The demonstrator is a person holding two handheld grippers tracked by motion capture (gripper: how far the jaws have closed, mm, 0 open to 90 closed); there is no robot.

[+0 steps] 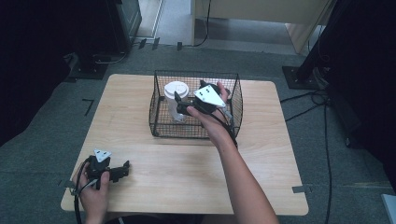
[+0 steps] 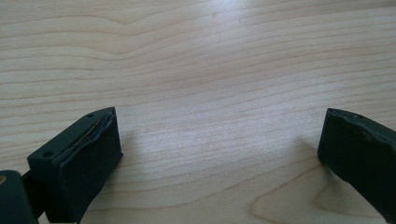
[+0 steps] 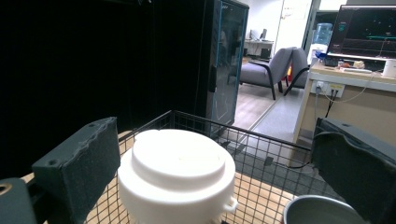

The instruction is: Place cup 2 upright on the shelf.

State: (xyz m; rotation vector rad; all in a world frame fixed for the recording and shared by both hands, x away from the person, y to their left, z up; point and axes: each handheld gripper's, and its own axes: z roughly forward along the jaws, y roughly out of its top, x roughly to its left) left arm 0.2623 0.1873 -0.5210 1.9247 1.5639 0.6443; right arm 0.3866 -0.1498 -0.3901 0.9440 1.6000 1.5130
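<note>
A black wire basket [image 1: 196, 73] stands on the far middle of the wooden table [image 1: 135, 107]. Inside it is a white paper cup with a white lid [image 1: 176, 90], upright. My right gripper [image 1: 179, 103] reaches into the basket beside the cup. In the right gripper view its jaws stand wide apart: the left pad [image 3: 84, 163] is close by the cup's lid [image 3: 177, 163], while the right pad [image 3: 348, 163] is well clear of it. A metal cup's rim [image 3: 322, 212] shows at the lower right. My left gripper [image 1: 126, 170] rests open at the table's front left, over bare wood [image 2: 219, 70].
The basket's rim [image 3: 261, 137] runs behind the cup. Beyond the table are a dark cabinet [image 1: 123, 21], a black stand with cables [image 1: 308, 70] on the floor at right, and a pale desk [image 1: 261, 14]. The front half of the table is bare wood.
</note>
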